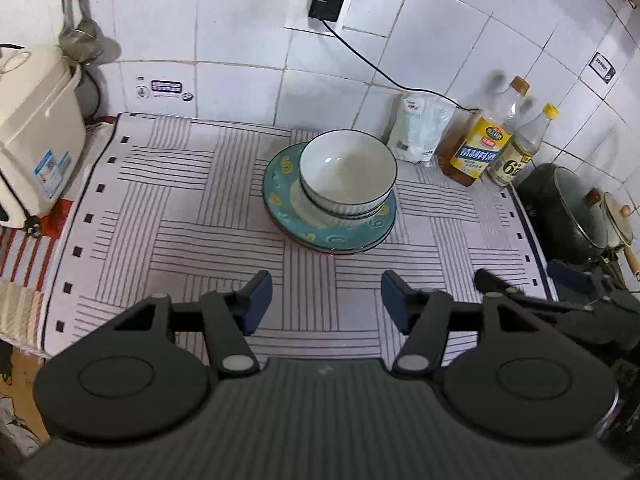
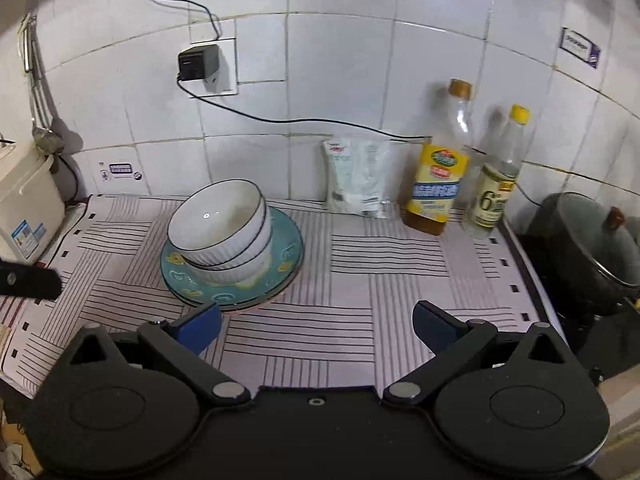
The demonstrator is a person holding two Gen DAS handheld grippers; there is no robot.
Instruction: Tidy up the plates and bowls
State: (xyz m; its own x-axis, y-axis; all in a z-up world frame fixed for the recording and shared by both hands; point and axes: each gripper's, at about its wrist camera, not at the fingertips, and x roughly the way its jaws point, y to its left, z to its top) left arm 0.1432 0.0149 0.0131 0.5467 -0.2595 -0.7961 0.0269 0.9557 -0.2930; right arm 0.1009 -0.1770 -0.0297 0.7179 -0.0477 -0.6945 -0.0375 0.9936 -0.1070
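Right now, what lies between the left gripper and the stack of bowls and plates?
Nothing but bare striped cloth. The left wrist view shows an unbroken stretch of it from the left gripper to the stack.

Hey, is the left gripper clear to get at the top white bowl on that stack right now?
Probably yes. The left gripper is open and empty, with only bare striped cloth between it and the top bowl, which sits uncovered on the teal plate. The right gripper is off to the side.
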